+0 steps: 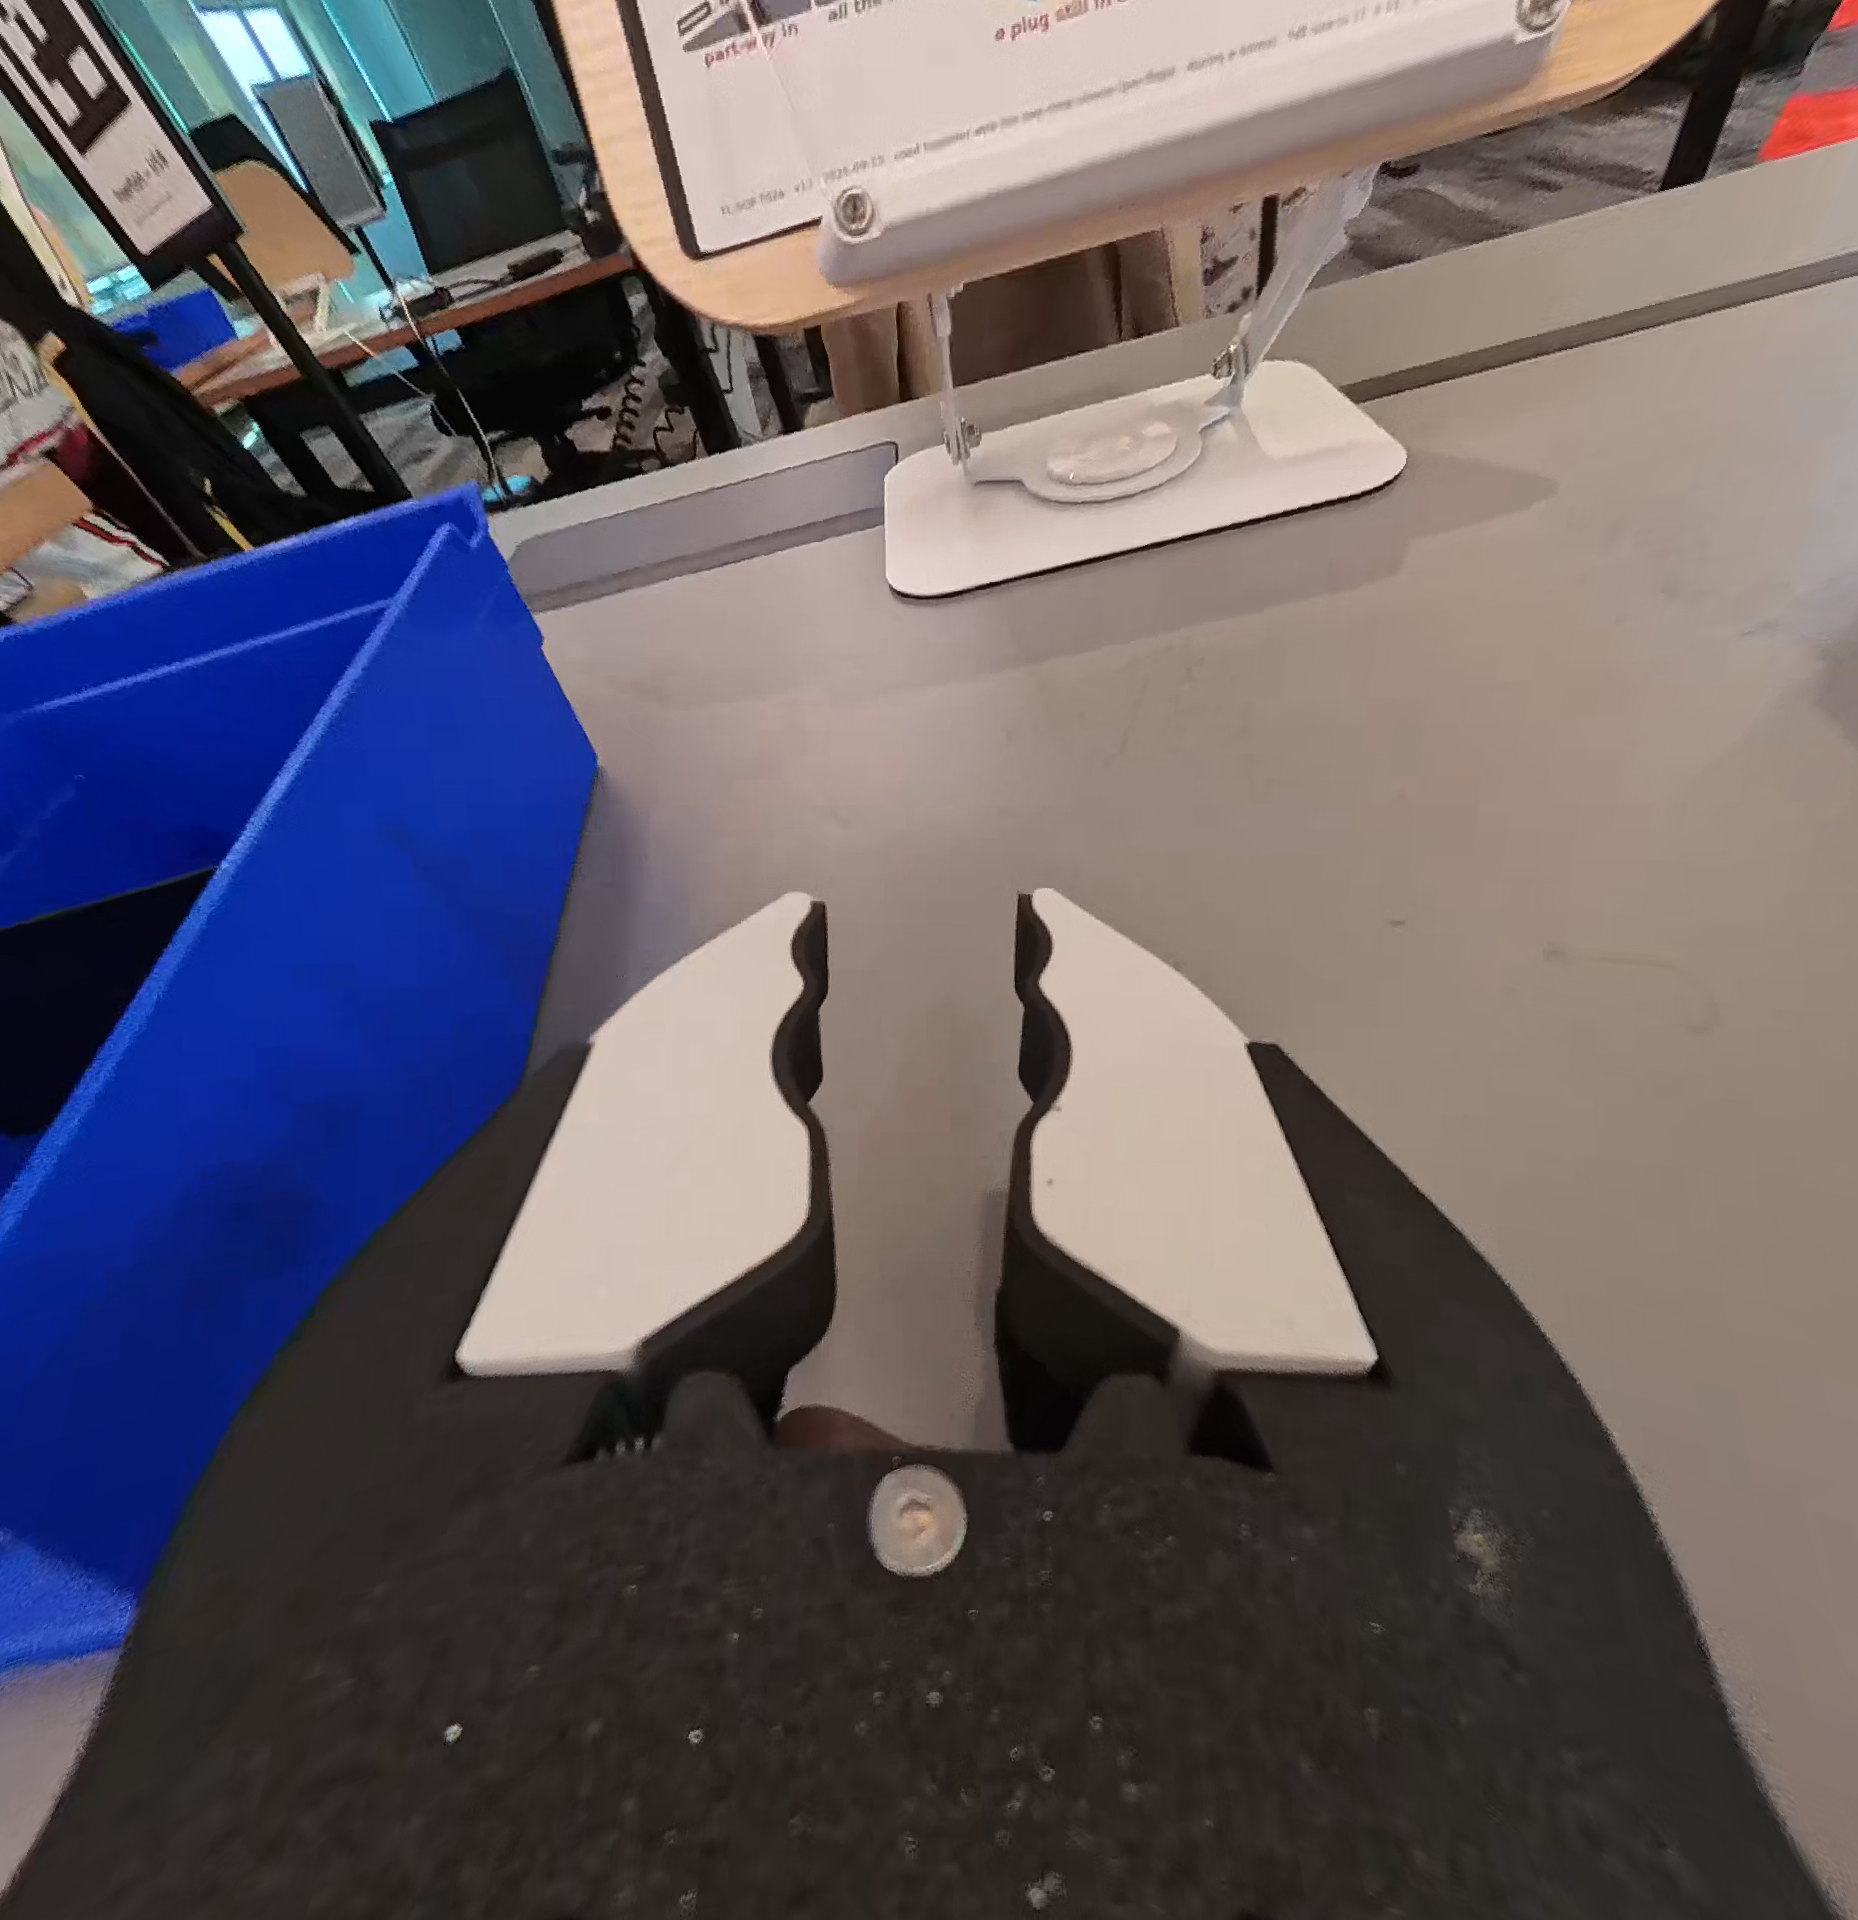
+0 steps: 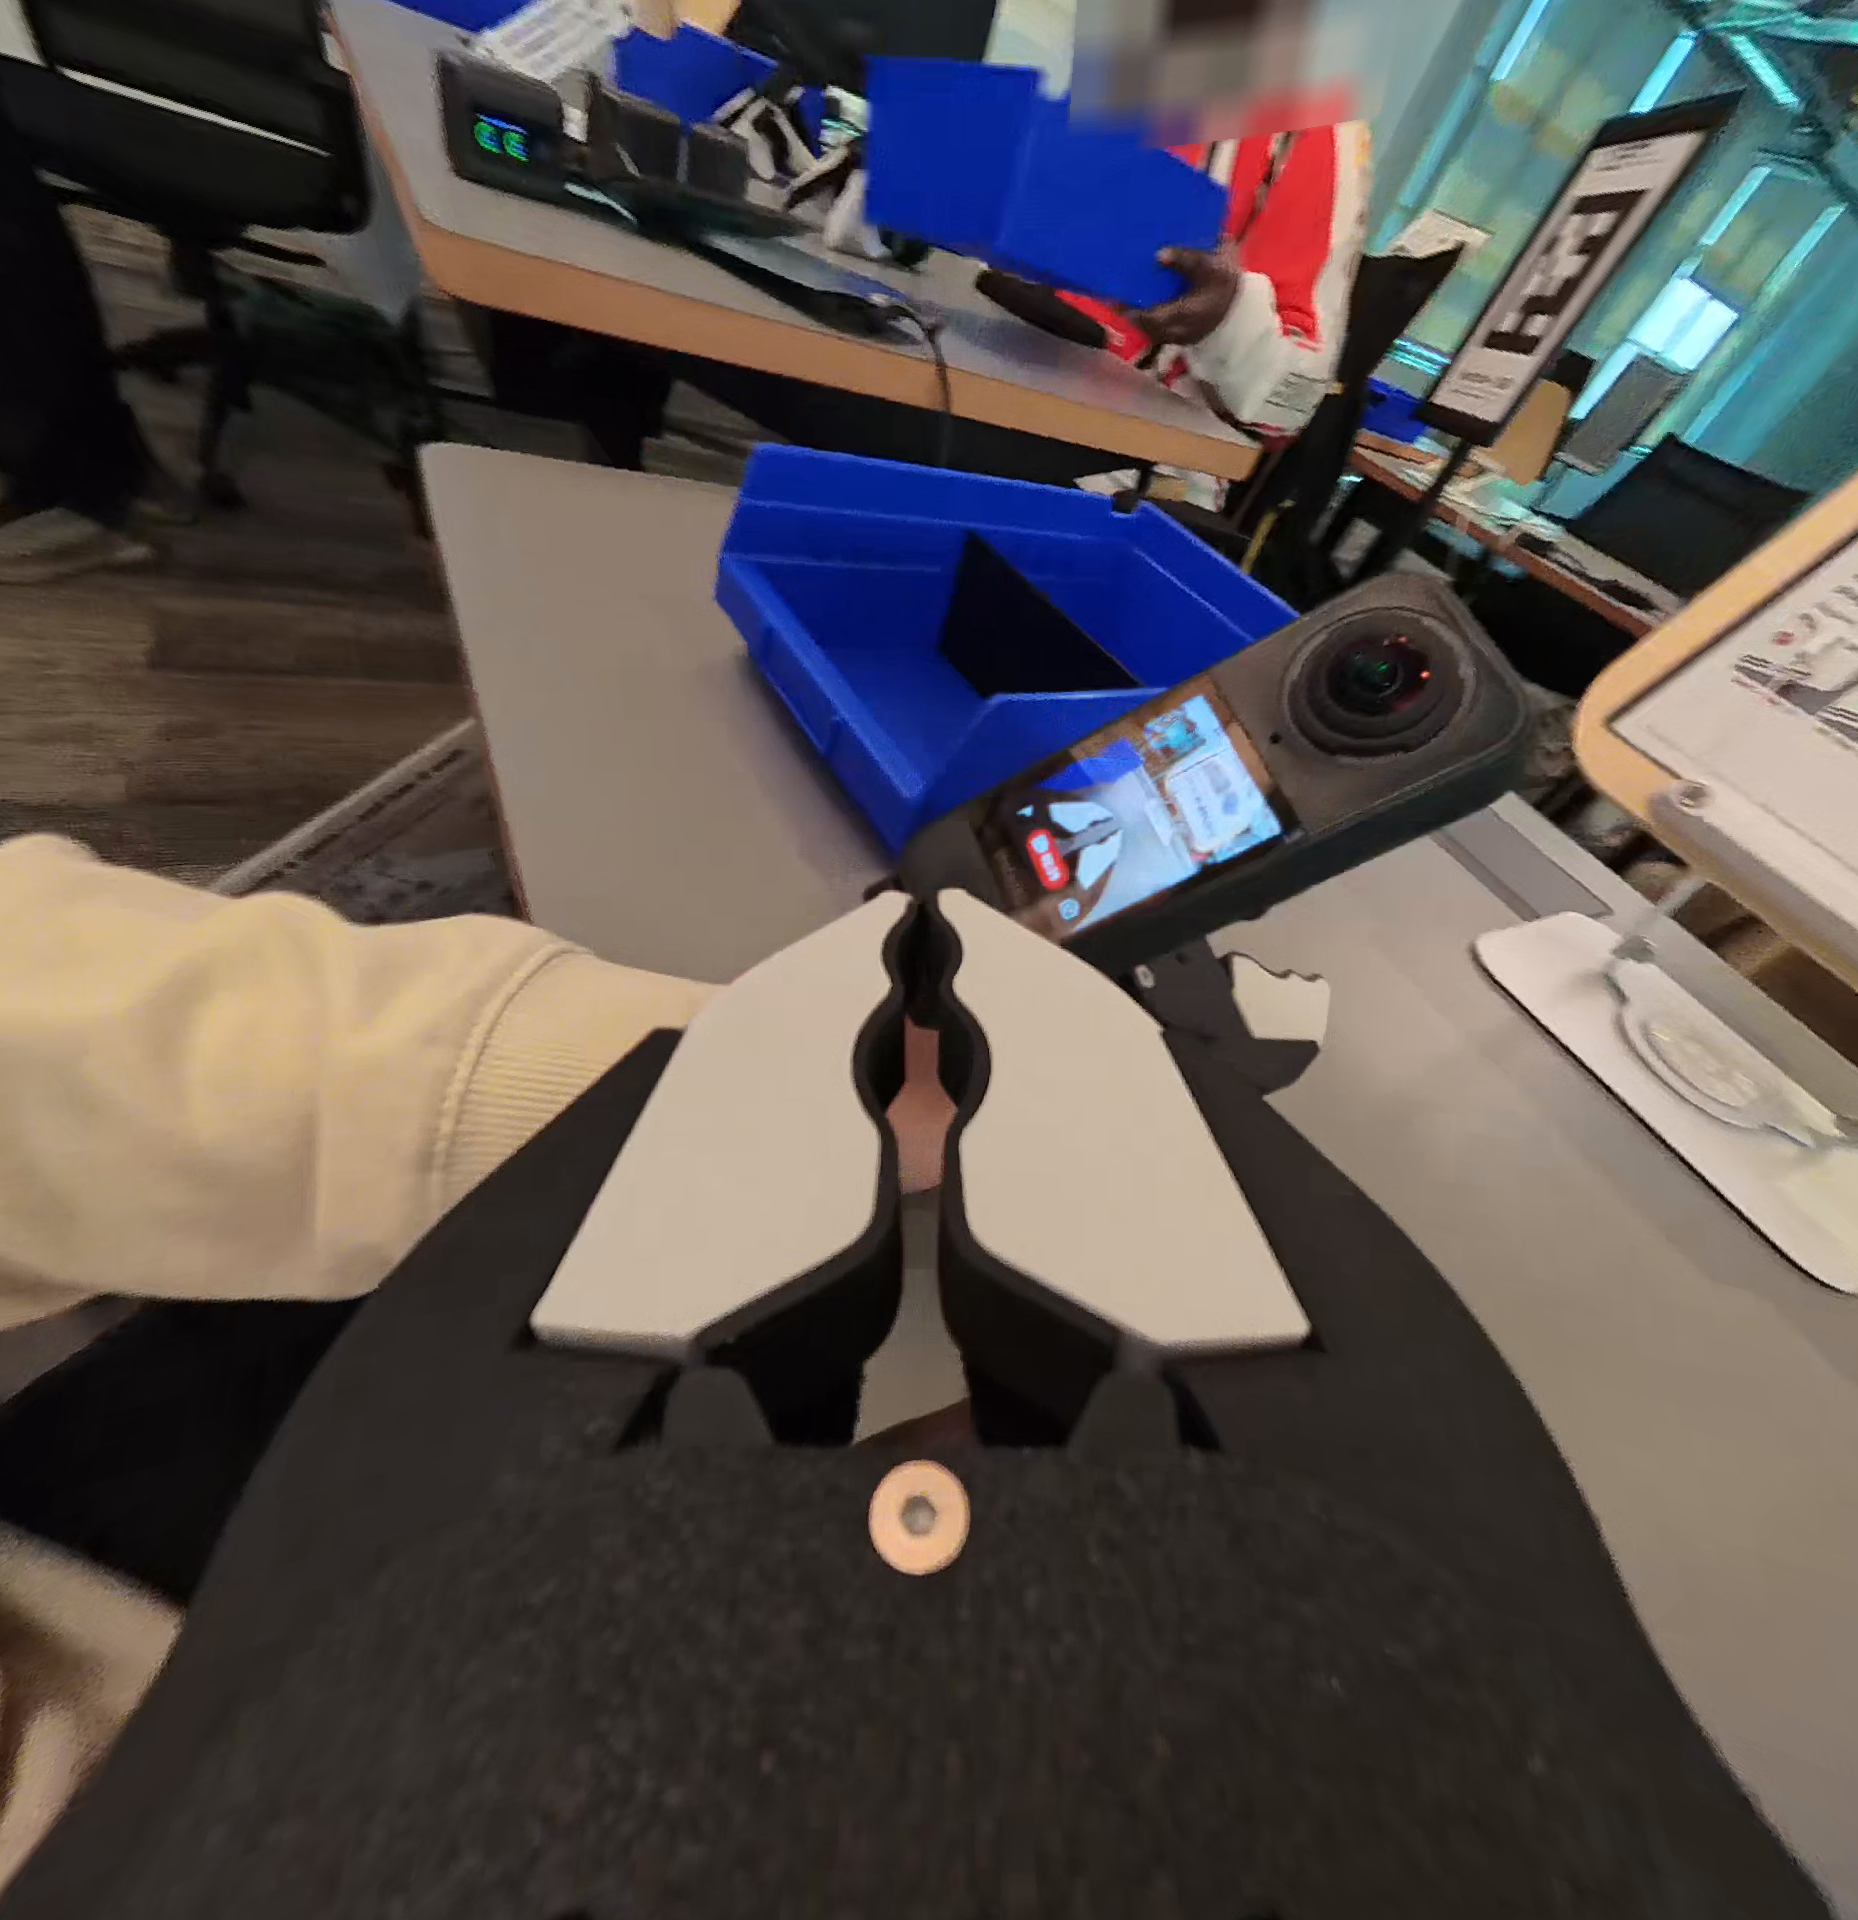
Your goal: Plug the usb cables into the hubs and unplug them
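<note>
No usb cable or hub shows in either view. My left gripper point(image 1: 920, 914) is open and holds nothing, low over the grey table point(image 1: 1320, 831). My right gripper point(image 2: 923, 914) is shut with nothing between its tips. It points at the left gripper, whose black camera point(image 2: 1216, 769) and one white fingertip point(image 2: 1283, 1003) show just beyond it. A cream sleeve point(image 2: 229, 1070) reaches in from the left toward that gripper.
A blue bin point(image 1: 260, 883) with a dark divider stands at the table's left, also in the right wrist view point(image 2: 904, 644). A white stand base point(image 1: 1143, 488) carries a wooden board with a printed sheet point(image 1: 1008, 125). Behind, a person holds another blue bin point(image 2: 1029, 197). Some 20 centimetres of space lies between my two pairs of fingers.
</note>
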The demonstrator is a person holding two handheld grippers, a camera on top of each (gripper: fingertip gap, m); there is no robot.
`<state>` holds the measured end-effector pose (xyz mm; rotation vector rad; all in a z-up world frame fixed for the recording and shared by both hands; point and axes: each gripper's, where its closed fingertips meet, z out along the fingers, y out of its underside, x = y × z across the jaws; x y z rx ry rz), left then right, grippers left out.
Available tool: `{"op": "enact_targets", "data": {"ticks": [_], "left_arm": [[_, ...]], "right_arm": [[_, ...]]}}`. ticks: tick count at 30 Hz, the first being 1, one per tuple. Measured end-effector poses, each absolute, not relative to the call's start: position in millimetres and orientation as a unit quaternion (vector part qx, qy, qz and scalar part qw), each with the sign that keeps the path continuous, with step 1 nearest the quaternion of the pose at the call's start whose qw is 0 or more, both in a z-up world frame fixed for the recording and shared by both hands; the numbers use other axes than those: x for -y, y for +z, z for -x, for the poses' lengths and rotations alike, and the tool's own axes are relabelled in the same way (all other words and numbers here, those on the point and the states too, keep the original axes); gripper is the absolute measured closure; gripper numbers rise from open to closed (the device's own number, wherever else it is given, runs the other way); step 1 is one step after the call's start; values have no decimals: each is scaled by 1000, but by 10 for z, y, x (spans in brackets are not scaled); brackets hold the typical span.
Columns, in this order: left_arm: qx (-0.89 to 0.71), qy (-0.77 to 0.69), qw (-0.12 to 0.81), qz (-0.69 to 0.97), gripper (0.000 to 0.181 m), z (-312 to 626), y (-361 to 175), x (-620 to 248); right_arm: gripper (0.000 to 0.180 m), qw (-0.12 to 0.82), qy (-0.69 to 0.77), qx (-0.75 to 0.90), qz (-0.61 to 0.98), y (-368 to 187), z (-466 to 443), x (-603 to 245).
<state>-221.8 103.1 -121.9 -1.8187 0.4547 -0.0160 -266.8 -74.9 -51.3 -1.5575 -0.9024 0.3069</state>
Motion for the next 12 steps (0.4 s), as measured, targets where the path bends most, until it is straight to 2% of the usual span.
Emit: {"op": "enact_targets", "data": {"ticks": [5,12], "left_arm": [[-203,8,600,774,146,2205,-1188,-1012],[-208,29,603,770,147,2221,-1194,-1034]], "right_arm": [[180,603,166,365,689,-567,2645,681],[180,598,141,377,693,-606,2636,671]]}}
